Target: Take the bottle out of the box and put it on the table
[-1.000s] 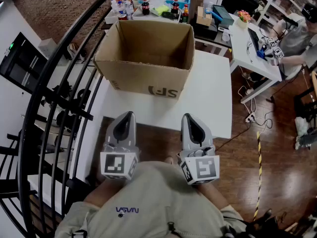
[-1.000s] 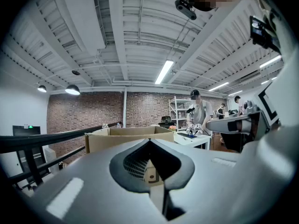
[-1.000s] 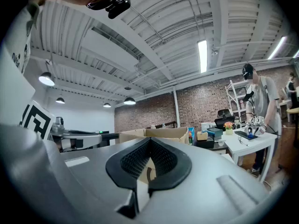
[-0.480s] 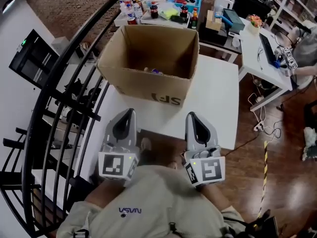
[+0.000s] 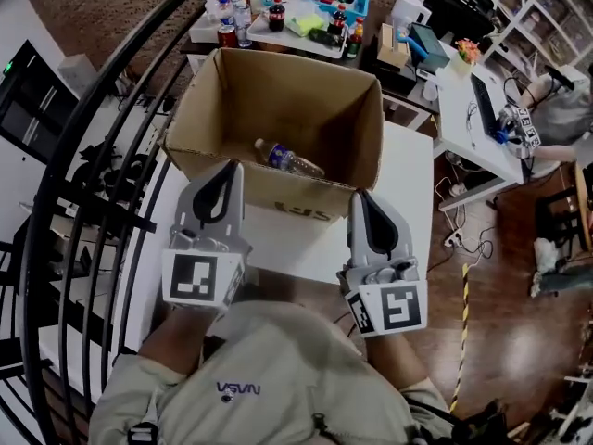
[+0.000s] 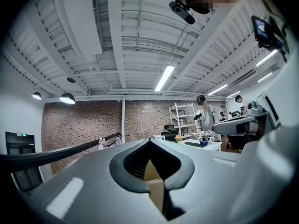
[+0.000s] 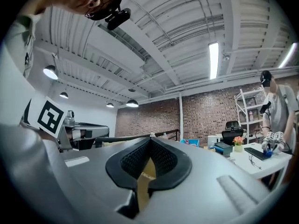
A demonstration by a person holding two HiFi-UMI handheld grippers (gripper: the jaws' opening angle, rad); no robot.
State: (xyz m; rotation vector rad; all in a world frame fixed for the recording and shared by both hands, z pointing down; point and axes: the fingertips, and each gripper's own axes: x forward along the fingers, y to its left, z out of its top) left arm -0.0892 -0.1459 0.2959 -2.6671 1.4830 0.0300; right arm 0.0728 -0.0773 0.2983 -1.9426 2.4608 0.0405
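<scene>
An open cardboard box [image 5: 236, 74] stands on the white table [image 5: 408, 184]. Inside it lies a clear plastic bottle [image 5: 288, 160] with a blue label, on its side. My left gripper [image 5: 221, 171] is shut and empty, its tip over the box's near wall at the left. My right gripper [image 5: 362, 199] is shut and empty too, its tip at the box's near right corner. In the left gripper view the left gripper [image 6: 150, 141] looks level with cardboard [image 6: 155, 183] showing through the gap; the right gripper [image 7: 150, 140] shows the same in the right gripper view.
A black curved railing [image 5: 93, 119] runs along the left of the table. Behind the box a small table [image 5: 278, 21] carries several bottles and a blue tray. A white desk [image 5: 473, 100] with a person [image 5: 556, 86] seated at it is at the right.
Both grippers have moved forward from the table's near edge up to the box's near wall. The head view now looks down into the box and shows the bottle.
</scene>
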